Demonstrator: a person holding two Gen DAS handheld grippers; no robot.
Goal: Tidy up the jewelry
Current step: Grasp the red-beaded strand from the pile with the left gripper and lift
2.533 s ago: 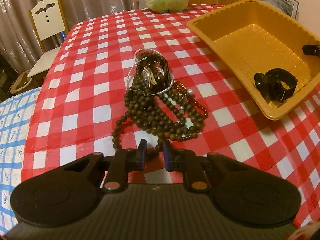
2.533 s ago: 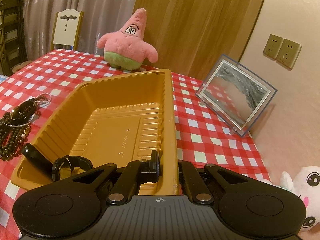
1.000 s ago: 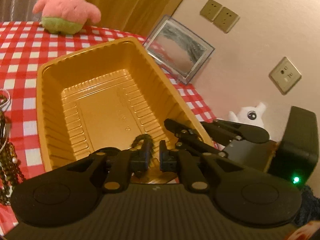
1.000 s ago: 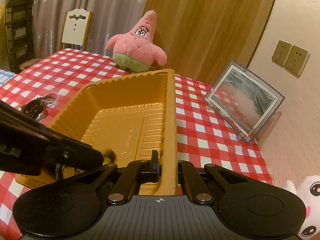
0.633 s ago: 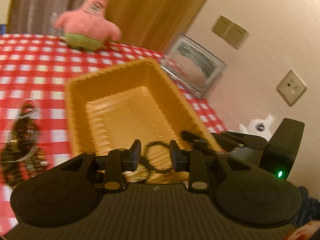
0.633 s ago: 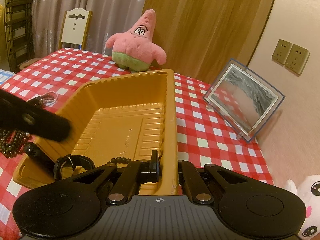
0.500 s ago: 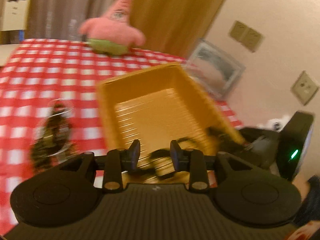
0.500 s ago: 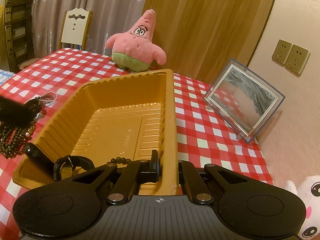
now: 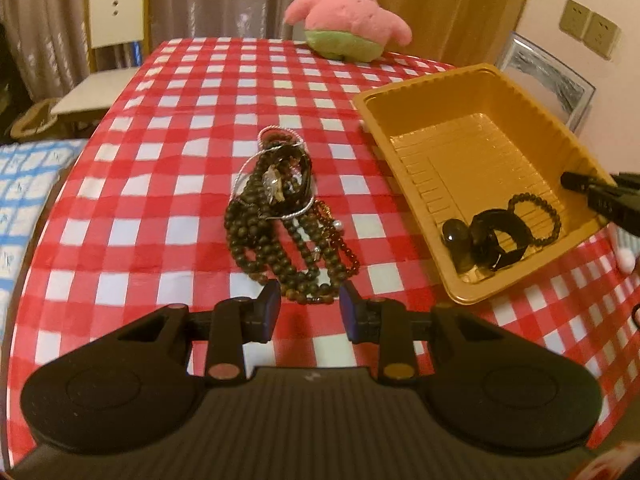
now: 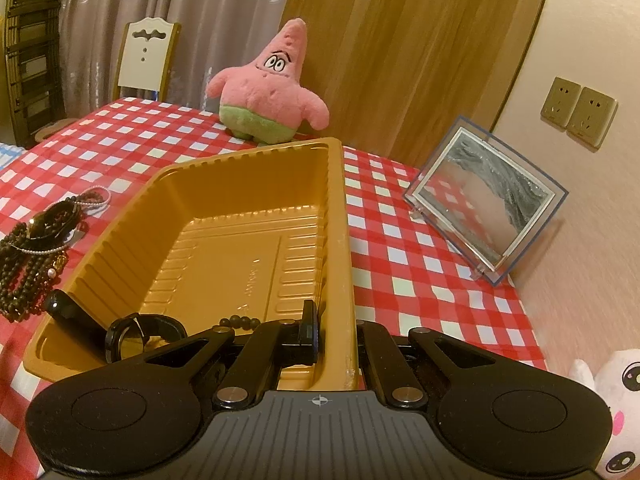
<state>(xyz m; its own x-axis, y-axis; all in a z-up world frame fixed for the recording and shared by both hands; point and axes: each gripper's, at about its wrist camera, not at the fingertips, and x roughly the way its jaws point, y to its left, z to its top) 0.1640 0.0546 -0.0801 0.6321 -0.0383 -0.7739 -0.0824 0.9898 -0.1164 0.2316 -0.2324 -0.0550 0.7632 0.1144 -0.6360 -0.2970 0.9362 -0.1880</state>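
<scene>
A tangle of dark bead necklaces, a pearl string and a watch, the jewelry pile [image 9: 276, 216], lies on the red checked tablecloth; it shows as the pile [image 10: 32, 256] at the left edge of the right wrist view. My left gripper [image 9: 310, 312] hovers just short of its near end, open, nothing between the pads. To the right stands the orange tray [image 9: 460, 148], holding a black watch [image 9: 496, 240] and a dark bead bracelet [image 9: 536, 216]. My right gripper [image 10: 334, 332] is shut on the near right wall of the tray [image 10: 240, 248]; the watch [image 10: 132, 336] and bracelet [image 10: 238, 321] lie just behind its fingers.
A pink star plush [image 9: 348, 20] sits at the table's far edge. A glass picture frame [image 10: 484, 196] leans by the wall right of the tray, and a white plush [image 10: 600, 400] lies near right. A white chair [image 9: 116, 12] and blue cloth [image 9: 20, 184] lie beyond the table's left edge.
My left gripper opened over the tray, left the bead bracelet there, then swung left and tipped down to the jewelry pile. The right gripper kept still on the tray wall.
</scene>
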